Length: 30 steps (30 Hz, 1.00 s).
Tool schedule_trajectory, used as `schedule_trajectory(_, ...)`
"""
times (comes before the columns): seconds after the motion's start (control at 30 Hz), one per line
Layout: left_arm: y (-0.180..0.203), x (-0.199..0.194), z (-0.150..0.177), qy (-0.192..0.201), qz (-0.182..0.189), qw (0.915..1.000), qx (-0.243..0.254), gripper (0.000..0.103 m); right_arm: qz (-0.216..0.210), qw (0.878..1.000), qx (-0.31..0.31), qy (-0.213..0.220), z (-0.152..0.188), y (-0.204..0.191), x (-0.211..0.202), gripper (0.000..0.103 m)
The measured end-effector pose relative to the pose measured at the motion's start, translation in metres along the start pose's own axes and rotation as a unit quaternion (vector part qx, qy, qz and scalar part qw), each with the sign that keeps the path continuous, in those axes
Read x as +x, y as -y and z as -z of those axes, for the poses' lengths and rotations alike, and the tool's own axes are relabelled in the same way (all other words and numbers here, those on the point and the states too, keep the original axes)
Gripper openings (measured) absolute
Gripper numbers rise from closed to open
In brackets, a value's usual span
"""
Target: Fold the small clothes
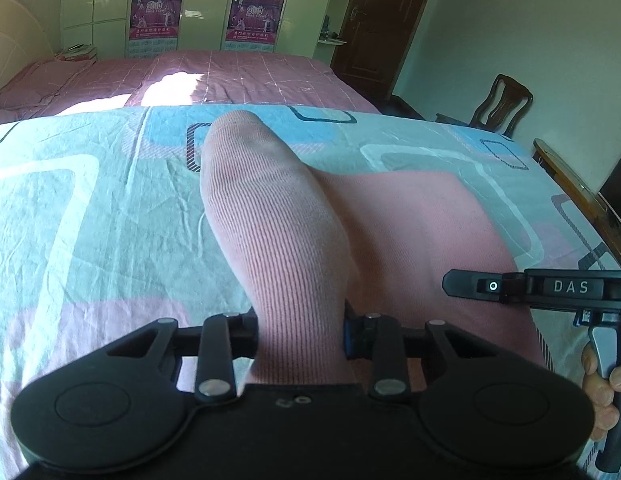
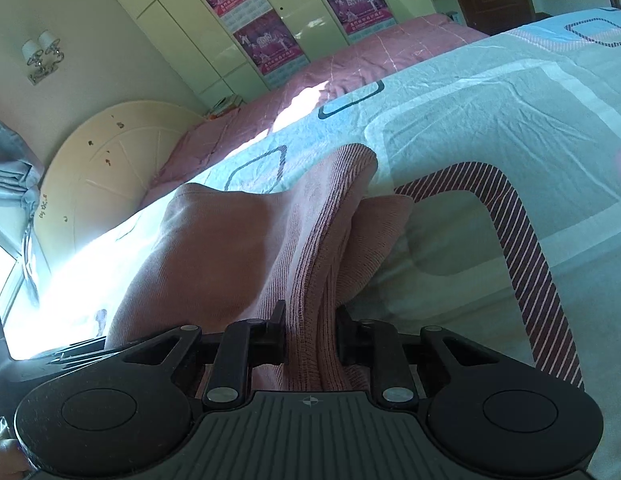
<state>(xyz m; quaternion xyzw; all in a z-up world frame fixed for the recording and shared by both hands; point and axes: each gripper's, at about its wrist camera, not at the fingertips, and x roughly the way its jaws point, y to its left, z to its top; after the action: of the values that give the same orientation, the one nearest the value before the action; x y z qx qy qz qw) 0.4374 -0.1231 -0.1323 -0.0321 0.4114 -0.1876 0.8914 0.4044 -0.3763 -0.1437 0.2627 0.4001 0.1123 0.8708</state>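
Clearly, the scene is given here in lines.

Garment: a small pink ribbed garment (image 1: 278,216) is lifted at its near part, while its far part lies on the patterned sheet (image 1: 90,208).
Left gripper (image 1: 300,336): its fingers are pinched on a ribbed band of the garment, which stands up between them.
Right gripper (image 2: 310,332): its fingers are also pinched on a ribbed edge of the garment (image 2: 238,248); in the left view it (image 1: 450,282) is seen just beside the garment, on the right.
Handling: the knit is judged to be light, soft and limp, not fragile. It will sag and bunch when lifted, so no shape is kept by itself.
Where to hold: the ribbed hems or corners are judged best, because the thicker band can be held firmly and slips less.
Surface: the sheet under the garment is wrinkled cloth on a bed, soft, so a crease cannot be pressed hard.
Room: beyond the garment a pink bedspread (image 1: 250,76) is seen, then pale wardrobes (image 1: 106,4) with calendar posters (image 1: 252,12). A wooden chair (image 1: 498,104) stands to the right of the garment, and a dark door (image 1: 382,16) behind it.
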Motion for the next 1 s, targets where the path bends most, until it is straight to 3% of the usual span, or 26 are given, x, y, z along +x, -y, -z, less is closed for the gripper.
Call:
schedule_trajectory(0.3, 0.003, -0.028, 0.001, 0.007, 0.006, 0.9999, 0.007, 0.032, -0.024, 1.000, 0.005, 0.010, 0.000, -0.029, -0.017, 0.021)
schedule_trajectory(0.5, -0.025, -0.060, 0.002, 0.016, 0.005, 0.9999, 0.002, 0.032, -0.040, 0.999, -0.005, 0.014, 0.007, -0.075, -0.015, 0.021)
schedule_trajectory(0.7, -0.083, -0.098, 0.011, 0.030, 0.007, 0.9995, -0.005, 0.032, -0.047, 0.999, -0.016, 0.018, 0.027, -0.144, 0.004, 0.021)
schedule_trajectory(1.0, -0.215, -0.158, 0.022, 0.039, 0.009, 0.9991, -0.017, 0.032, -0.049, 0.998, -0.012, 0.022, 0.071, -0.272, 0.070, 0.021)
